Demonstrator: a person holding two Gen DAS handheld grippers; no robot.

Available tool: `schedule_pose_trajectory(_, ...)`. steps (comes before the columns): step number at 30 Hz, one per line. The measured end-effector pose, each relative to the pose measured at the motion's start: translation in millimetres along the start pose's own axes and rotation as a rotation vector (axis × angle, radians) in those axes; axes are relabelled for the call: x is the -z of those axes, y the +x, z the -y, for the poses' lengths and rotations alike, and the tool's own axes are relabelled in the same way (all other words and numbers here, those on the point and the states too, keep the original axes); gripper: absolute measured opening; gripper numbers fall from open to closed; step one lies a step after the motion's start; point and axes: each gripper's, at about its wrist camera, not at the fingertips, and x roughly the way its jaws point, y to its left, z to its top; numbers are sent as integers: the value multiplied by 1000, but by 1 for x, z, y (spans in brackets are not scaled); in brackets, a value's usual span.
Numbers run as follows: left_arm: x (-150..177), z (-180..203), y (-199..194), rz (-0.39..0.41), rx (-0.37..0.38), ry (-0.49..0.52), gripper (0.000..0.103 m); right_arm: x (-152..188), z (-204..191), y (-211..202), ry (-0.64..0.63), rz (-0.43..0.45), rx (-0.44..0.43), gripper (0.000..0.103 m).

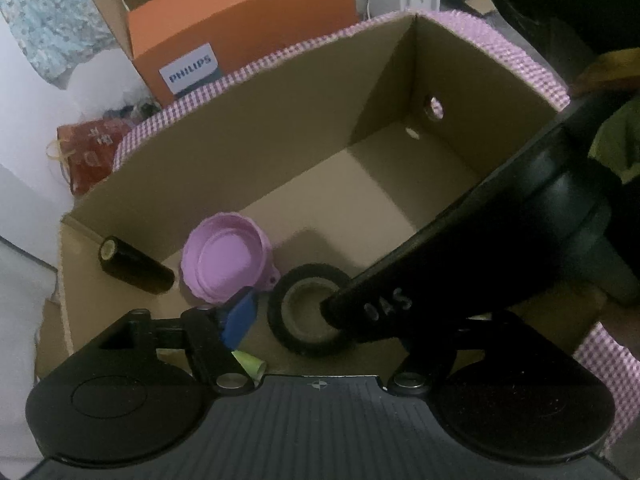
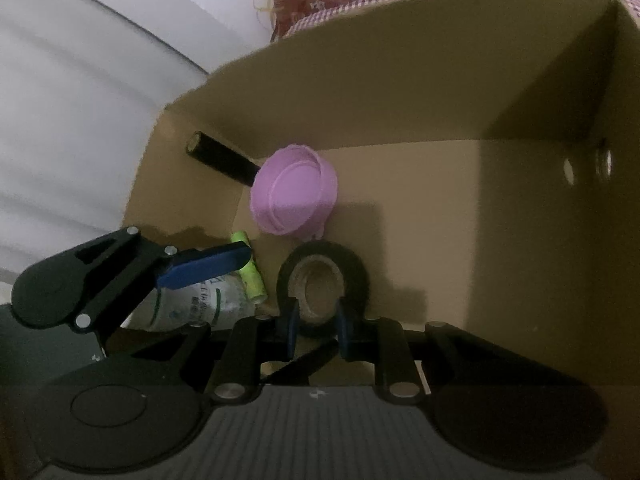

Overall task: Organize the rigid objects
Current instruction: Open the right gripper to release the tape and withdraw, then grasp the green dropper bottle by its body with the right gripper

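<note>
Clearly the right gripper is down inside the cardboard box, its jaws nearly closed on the near wall of the black tape roll, which seems to rest on the box floor. To do this step well, I think the person should open the jaws only when the roll lies flat, then lift straight up – not sideways, so it does not roll away. The left gripper hangs about half open beside it and holds nothing; its blue finger is over a white bottle. In the box also lie a pink lid, a black cylinder in the corner and a green tube – all near each other
</note>
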Motion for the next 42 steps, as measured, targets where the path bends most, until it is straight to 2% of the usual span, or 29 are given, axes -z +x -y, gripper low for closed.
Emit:
schedule_pose_trajectory(6, 5, 2, -31, 82, -5, -17, 78, 12, 1, -38, 23, 109, -88, 22)
schedule_pose_trajectory(9, 10, 2, -51, 130, 26, -42, 81, 28, -4, -64, 18, 180, -123, 22)
schedule_pose_trajectory(15, 34, 6, -95, 240, 66, -71, 83, 83, -19, -123, -21, 348, -157, 23)
schedule_pose_trajectory(20, 70, 9, -122, 333, 107, -105, 84, 139, -28, -166, -34, 505, -227, 23)
schedule_pose_trajectory(25, 107, 20, -127, 367, 148, -129, 84, 191, -36, -183, -57, 607, -192, 23)
schedule_pose_trajectory(30, 133, 39, -129, 399, 144, -141, 84, 233, -37, -171, -49, 627, -112, 23)
schedule_pose_trajectory(34, 145, 50, -125, 415, 175, -160, 84, 259, -32, -158, -19, 604, -105, 24)
schedule_pose_trajectory(37, 152, 60, -120, 420, 172, -144, 84, 277, -31, -154, -3, 575, -98, 24)
schedule_pose_trajectory(42, 160, 72, -111, 422, 182, -139, 84, 301, -25, -162, 37, 581, -78, 24)
